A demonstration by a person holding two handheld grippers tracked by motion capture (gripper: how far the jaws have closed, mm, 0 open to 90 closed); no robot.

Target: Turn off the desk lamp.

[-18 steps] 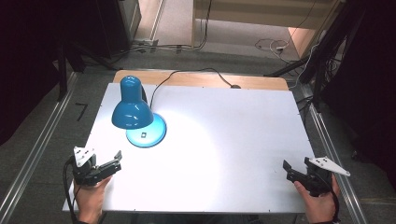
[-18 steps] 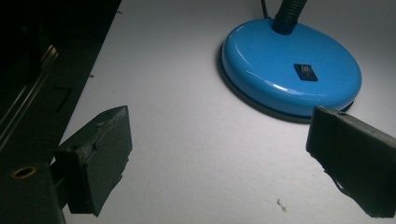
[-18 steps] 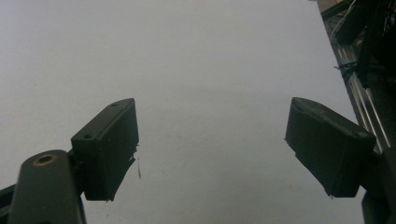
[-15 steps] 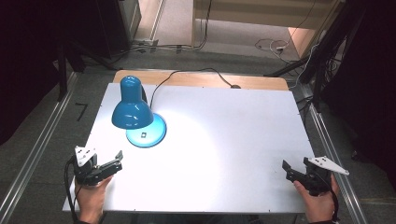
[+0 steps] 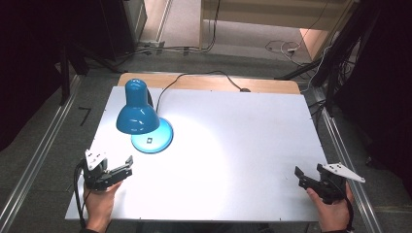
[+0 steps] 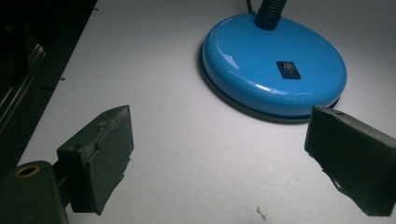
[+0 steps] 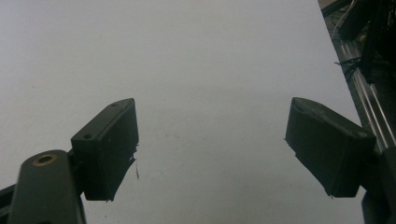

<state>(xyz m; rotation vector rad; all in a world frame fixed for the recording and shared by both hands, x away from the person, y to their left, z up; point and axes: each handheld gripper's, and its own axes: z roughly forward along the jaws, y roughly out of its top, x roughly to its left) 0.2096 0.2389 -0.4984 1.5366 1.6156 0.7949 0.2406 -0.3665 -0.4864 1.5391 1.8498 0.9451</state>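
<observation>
While lamp [image 5: 140, 116] glows, grippers gape

A blue desk lamp [image 5: 138, 114] stands on the left rear part of the white counter [image 5: 233, 145]. Its round, glossy blue base [image 6: 273, 65] sits flat on the surface, with a thin dark rim underneath and a small black rocker switch [image 6: 289, 70] on top. A black ribbed neck [image 6: 268, 11] rises from the back of the base. The bell-shaped shade [image 5: 136, 109] tips down and toward the front of the counter, above the base, and a bright pool of light falls on the counter to its right. A black cord [image 5: 194, 77] runs from the lamp over the counter's far edge.
</observation>
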